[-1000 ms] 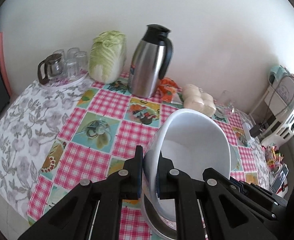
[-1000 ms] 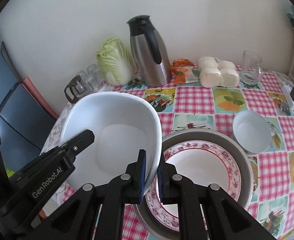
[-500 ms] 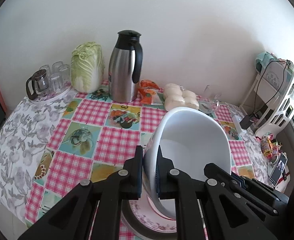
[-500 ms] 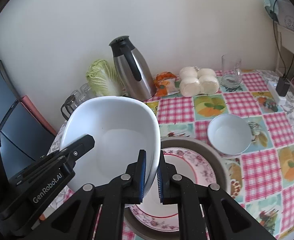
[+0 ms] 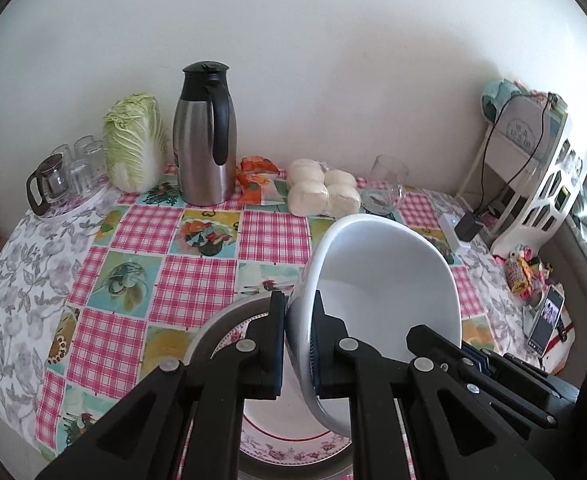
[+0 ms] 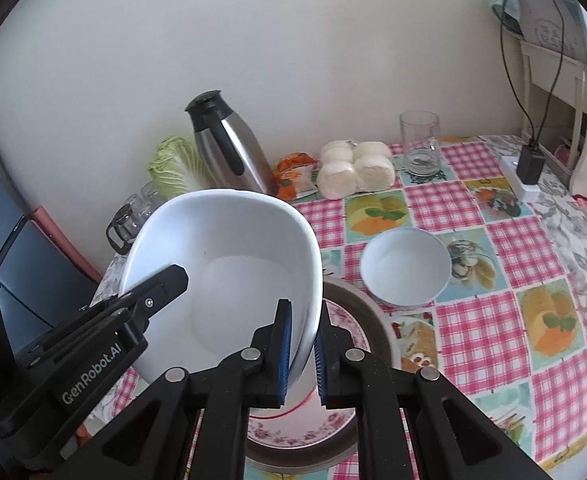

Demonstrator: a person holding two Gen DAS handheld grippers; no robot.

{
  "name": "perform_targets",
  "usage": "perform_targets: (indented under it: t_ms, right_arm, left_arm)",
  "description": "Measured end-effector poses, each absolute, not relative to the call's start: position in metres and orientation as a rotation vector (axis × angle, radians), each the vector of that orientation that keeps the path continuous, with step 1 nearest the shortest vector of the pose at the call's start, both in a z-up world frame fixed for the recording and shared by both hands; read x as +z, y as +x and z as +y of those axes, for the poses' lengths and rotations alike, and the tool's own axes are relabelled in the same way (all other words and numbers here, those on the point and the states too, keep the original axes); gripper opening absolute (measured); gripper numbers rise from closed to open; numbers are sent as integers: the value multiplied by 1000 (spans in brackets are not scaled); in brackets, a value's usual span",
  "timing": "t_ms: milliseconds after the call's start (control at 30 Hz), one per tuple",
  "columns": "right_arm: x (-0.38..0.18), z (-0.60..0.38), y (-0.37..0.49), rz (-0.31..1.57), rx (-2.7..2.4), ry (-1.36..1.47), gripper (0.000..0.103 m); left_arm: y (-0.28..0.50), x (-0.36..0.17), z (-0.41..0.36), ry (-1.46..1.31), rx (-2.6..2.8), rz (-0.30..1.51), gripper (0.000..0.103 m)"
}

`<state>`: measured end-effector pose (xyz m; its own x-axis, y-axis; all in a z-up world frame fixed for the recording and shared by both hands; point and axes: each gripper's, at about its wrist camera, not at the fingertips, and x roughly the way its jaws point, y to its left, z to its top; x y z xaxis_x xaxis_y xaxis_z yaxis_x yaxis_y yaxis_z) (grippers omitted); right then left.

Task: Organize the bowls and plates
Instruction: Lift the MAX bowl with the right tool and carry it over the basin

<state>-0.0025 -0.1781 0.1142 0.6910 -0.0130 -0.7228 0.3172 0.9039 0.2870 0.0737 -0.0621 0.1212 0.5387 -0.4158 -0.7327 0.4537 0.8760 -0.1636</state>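
1. The left claw (image 5: 297,344) is clamped on the rim of the big white bowl (image 5: 381,292), one pad inside the wall and one outside.
2. The right claw (image 6: 302,354) is pinched on the opposite rim of that same bowl (image 6: 229,264), blue pads pressed to either side of the wall.
3. The bowl hangs tilted between the two claws, clear of the worktop (image 5: 197,280), its mouth turned up and towards the cameras.
4. Directly under it, near the front edge of the worktop, sits a flowered plate (image 6: 293,428) with a red ring, lying inside a wider grey dish (image 6: 373,320).
5. A small white bowl (image 6: 405,272) stands upright on the checked cloth just beside the grey dish, on its far right side.
6. Along the back edge by the wall stand a steel jug (image 5: 205,140) with a black handle, a cabbage (image 5: 135,142) to its left, and an orange packet (image 5: 257,180) to its right.
7. A bag of white buns (image 5: 323,194) lies next to the packet, and a clear glass mug (image 6: 419,144) stands beyond the buns.
8. At the back left corner a small glass pot (image 5: 47,184) and some tumblers (image 5: 83,160) are grouped on a tray.
9. Off the right edge of the worktop stands a white rack (image 5: 541,184) with a black cable hanging down it.
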Motion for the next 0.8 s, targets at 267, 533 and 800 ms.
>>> perform_targets:
  t_ms: [267, 533, 800]
  right_arm:
    - [98, -179, 4, 840, -185, 417, 12]
    - [80, -171, 11, 897, -181, 402, 13]
    - [73, -164, 15, 926, -166, 395, 13]
  left_arm:
    - [80, 105, -64, 88, -488, 907, 11]
    - [83, 89, -62, 124, -466, 952, 11]
    - [85, 79, -53, 129, -452, 980, 11]
